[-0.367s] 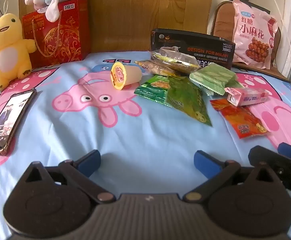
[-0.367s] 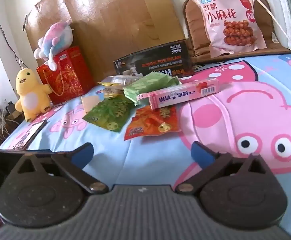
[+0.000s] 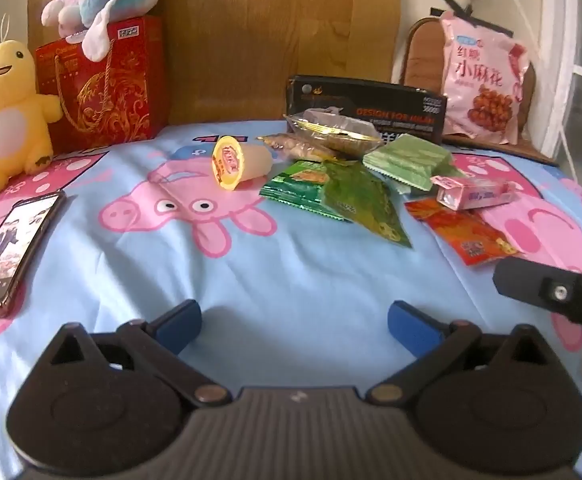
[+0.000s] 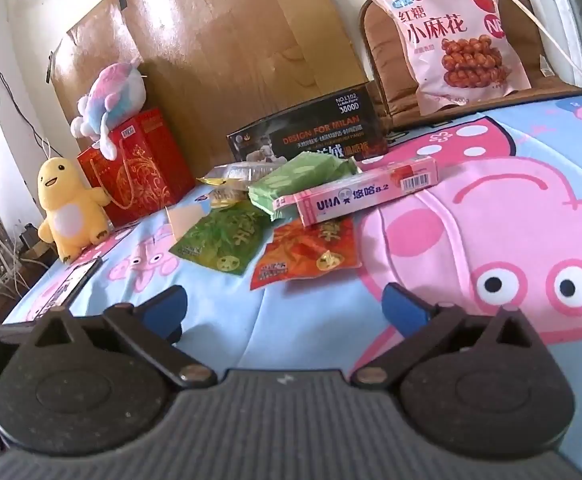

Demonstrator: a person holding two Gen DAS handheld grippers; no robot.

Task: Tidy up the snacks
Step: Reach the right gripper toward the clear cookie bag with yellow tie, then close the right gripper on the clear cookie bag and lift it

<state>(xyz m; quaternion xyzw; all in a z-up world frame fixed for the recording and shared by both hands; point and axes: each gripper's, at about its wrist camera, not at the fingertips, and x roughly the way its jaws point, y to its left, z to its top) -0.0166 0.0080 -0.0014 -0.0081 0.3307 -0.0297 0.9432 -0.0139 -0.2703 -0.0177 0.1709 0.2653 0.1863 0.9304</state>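
- While both tools hung over the cartoon-pig sheet [image 3: 291,272], the left gripper [image 3: 293,326] and right gripper [image 4: 283,310] had their jaws spread fully wide, nothing between them.
- Bit further out, the orange packet [image 4: 309,254] and dark green packet [image 4: 221,240] lay flat, with the pink candy box [image 4: 365,194] resting on the orange one's far edge.
- Jelly cup [image 3: 239,162] was tipped on its side, left of the pile.
- Way back: black box [image 4: 311,132], and the big pink bag [image 4: 459,36] leaned on a chair.

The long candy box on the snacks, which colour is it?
Pink candy box, clearest in the right wrist view.
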